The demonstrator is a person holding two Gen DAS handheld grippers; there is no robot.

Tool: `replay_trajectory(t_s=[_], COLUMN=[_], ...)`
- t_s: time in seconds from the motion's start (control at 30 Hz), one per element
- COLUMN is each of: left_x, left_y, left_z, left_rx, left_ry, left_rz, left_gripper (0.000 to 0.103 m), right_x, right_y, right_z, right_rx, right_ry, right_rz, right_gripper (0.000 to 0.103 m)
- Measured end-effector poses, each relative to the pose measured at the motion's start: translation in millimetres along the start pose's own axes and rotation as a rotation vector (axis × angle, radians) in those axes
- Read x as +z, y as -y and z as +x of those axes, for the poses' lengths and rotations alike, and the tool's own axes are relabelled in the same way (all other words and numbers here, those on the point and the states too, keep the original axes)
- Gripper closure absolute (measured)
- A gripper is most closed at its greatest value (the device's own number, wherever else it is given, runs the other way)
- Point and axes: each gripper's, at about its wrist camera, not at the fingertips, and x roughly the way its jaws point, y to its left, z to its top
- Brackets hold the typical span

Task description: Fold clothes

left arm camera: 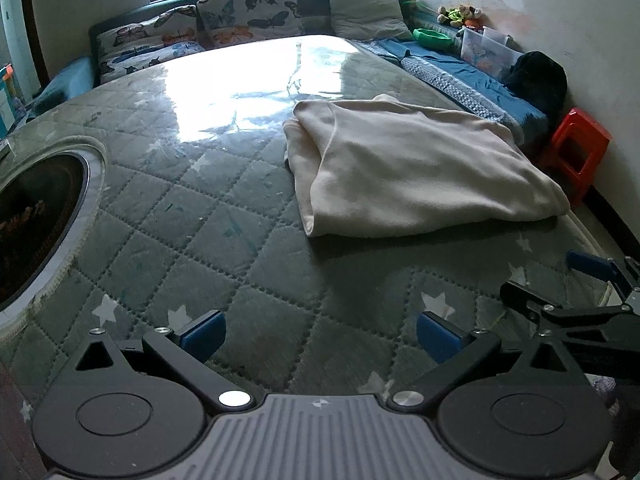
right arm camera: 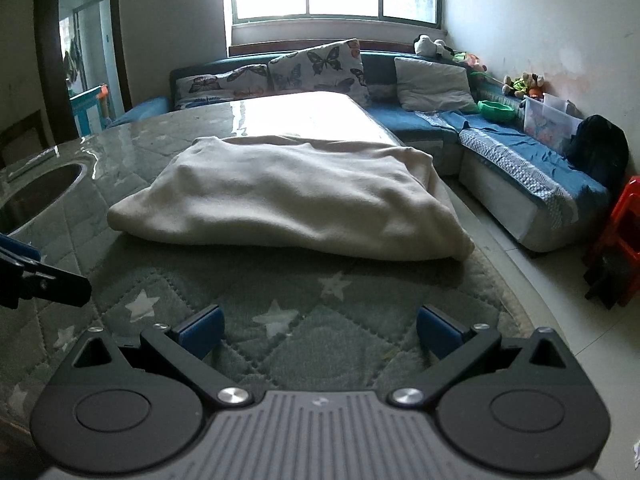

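Note:
A cream garment (left arm camera: 416, 172) lies folded into a rough rectangle on the quilted green table cover (left arm camera: 224, 224), right of centre in the left wrist view. The right wrist view has the same cream garment (right arm camera: 296, 204) straight ahead. My left gripper (left arm camera: 320, 338) is open over bare quilt, well short of the cloth, nothing between its blue pads. My right gripper (right arm camera: 320, 334) is open too, above the star-patterned quilt (right arm camera: 280, 344) just in front of the garment's near edge. The right gripper (left arm camera: 576, 288) shows at the right edge of the left wrist view.
A round black inset (left arm camera: 36, 220) sits in the table at the left. Behind and to the right runs a blue sofa (right arm camera: 504, 152) with butterfly cushions (right arm camera: 316, 66), toys and a clear box. A red stool (left arm camera: 576, 152) stands by the table's right edge.

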Motion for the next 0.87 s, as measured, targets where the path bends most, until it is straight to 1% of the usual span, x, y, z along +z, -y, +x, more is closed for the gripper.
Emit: replay_trajectory(t_s=[0.53, 0.87], left_x=[-2.3, -1.3], left_y=[11.1, 13.6], left_z=[2.9, 0.6], left_rx=[-0.022, -0.007], left_ry=[-0.009, 0.013], left_rz=[0.009, 0.014], left_gripper=[0.0, 0.0], right_x=[-3.4, -3.8], right_y=[-0.8, -1.4], right_z=[0.3, 0.1], right_rx=[-0.015, -0.019], right_ry=[0.011, 0.013], right_rz=[0.0, 0.001], right_gripper=[0.0, 0.0])
